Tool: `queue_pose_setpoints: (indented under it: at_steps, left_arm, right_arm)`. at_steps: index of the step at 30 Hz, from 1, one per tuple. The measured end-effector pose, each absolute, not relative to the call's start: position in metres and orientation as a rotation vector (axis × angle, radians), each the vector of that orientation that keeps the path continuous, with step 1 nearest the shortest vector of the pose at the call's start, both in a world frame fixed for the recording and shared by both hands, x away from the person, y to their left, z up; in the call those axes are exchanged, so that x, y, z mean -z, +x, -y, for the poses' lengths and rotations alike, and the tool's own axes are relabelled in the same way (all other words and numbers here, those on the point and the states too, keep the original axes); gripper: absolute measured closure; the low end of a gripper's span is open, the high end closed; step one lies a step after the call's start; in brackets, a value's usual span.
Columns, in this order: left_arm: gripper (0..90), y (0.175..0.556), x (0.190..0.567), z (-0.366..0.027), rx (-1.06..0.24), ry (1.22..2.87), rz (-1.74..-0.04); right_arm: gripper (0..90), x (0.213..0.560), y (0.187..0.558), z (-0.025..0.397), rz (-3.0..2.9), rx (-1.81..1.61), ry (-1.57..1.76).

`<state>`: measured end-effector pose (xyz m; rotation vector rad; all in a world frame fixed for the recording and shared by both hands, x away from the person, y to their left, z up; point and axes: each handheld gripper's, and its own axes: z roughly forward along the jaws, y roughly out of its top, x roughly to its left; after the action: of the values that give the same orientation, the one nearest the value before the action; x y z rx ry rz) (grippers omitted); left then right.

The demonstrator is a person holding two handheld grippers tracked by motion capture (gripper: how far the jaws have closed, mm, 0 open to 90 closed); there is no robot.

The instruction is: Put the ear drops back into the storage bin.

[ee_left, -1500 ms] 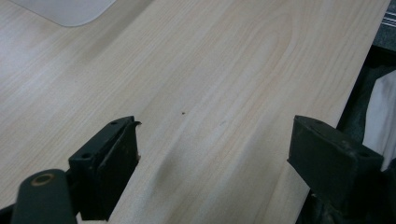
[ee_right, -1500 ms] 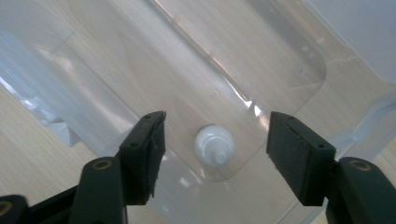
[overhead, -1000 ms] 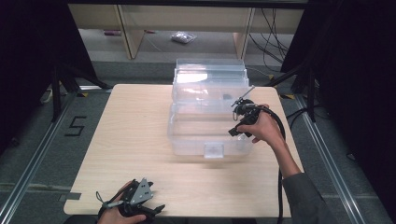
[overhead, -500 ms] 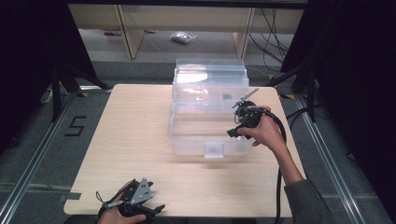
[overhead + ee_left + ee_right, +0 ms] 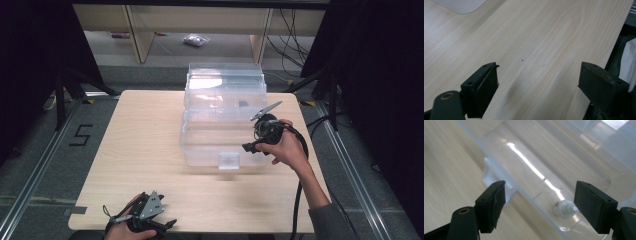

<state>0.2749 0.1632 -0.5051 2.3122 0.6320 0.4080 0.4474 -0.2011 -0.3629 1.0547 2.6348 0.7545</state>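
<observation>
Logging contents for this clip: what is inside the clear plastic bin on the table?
Inside the clear bin, the right gripper view shows a small white capped object near the front wall. A small dark item lies farther back. Glare hides the rest.

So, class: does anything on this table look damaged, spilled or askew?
Nothing stands out. The clear plastic box sits square on the table, lid open, a small white piece inside; both tongs are open.

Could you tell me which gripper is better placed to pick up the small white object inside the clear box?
Right. The right gripper hangs open over the clear box, the small white object between its fingers.
</observation>
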Motion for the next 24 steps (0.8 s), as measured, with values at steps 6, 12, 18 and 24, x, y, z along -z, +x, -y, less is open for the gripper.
queue_pose_setpoints:
  at_steps: [6,12,18,24]
  left_arm:
    - [15.4,0.275,0.505,-0.163,-0.404,2.31,-0.615]
    - [15.3,0.275,0.504,-0.164,-0.396,2.321,-0.622]
    - [15.4,0.275,0.505,-0.164,-0.4,2.313,-0.624]
    - [15.4,0.274,0.505,-0.163,-0.391,2.305,-0.635]
  right_arm:
    - [26.3,0.363,0.439,0.2,-2.647,-0.774,1.033]
    - [26.3,0.366,0.431,0.198,-2.645,-0.818,1.011]
    - [26.2,0.366,0.421,0.195,-2.632,-0.845,1.011]
    - [26.1,0.369,0.412,0.193,-2.643,-0.863,0.995]
